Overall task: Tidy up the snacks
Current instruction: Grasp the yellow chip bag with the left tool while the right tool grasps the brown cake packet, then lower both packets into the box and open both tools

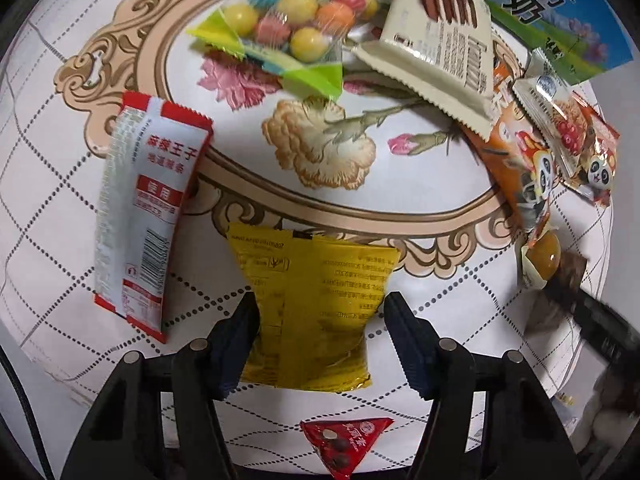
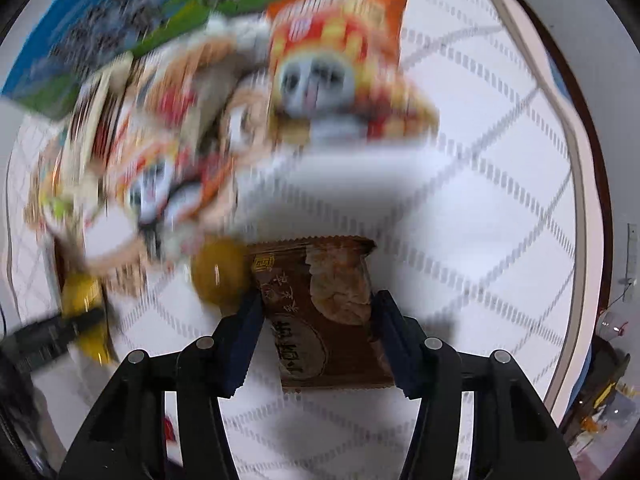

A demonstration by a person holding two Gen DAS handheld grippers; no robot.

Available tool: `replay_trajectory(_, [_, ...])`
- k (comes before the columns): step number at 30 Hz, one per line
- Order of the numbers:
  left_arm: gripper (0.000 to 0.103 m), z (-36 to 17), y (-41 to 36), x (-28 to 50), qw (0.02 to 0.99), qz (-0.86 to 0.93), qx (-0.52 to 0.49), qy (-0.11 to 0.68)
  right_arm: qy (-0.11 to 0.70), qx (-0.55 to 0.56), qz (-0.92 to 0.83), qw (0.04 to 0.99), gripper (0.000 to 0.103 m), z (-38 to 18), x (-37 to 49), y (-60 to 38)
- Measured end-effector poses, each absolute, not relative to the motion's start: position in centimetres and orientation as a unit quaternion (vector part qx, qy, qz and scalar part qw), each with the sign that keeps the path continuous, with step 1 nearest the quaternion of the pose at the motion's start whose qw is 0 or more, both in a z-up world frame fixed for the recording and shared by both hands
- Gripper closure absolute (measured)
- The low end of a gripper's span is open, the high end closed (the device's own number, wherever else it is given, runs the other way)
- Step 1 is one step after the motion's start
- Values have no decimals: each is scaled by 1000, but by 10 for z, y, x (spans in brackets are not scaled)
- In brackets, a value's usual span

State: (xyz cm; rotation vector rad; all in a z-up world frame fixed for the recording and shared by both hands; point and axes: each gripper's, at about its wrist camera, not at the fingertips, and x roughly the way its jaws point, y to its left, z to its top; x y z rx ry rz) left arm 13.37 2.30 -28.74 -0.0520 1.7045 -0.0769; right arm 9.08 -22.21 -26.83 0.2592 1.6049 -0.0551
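A yellow snack packet (image 1: 320,264) lies on the flowered tablecloth (image 1: 420,184). My left gripper (image 1: 322,300) points down over it, and its blue pads pinch the packet's sides so the foil narrows between them. In the right wrist view a brown packet (image 2: 320,340) with a pastry picture sits between the pads of my right gripper (image 2: 318,300), which press on both its edges. An amber round candy (image 2: 218,272) touches the brown packet's left side. The right wrist view is blurred above the fingers.
A red-and-white packet (image 1: 148,216) lies left of the yellow one and a red triangle packet (image 1: 344,446) below it. Farther off are a gumball bag (image 1: 296,20), a cream wafer packet (image 1: 444,52), an orange panda bag (image 2: 340,52) and a blue-green milk box (image 1: 560,12). The table edge (image 2: 580,160) curves at right.
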Motion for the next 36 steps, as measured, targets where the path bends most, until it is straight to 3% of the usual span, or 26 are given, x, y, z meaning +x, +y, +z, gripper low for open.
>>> replay_trajectory(4, [40, -314, 19, 124, 643, -49, 9, 764, 724, 117, -26, 680, 44, -273, 74, -217])
replay_trajectory(15, [40, -320, -4, 142, 650, -42, 22, 758, 722, 124, -43, 679, 41, -280, 70, -217])
replay_trajectory(16, [42, -313, -2, 141, 654, -39, 22, 755, 722, 123, -43, 680, 41, -279, 72, -216])
replay_trajectory(18, [57, -293, 11, 138, 666, -34, 31, 745, 719, 120, -44, 683, 44, -279, 70, -213])
replay_trajectory(26, [59, -240, -2, 117, 691, -67, 17, 719, 704, 158, -21, 692, 44, -252, 57, -216])
replay_trajectory(36, [59, -128, -34, 184, 733, -145, -60, 662, 610, 220, 51, 760, 44, -139, 112, -209])
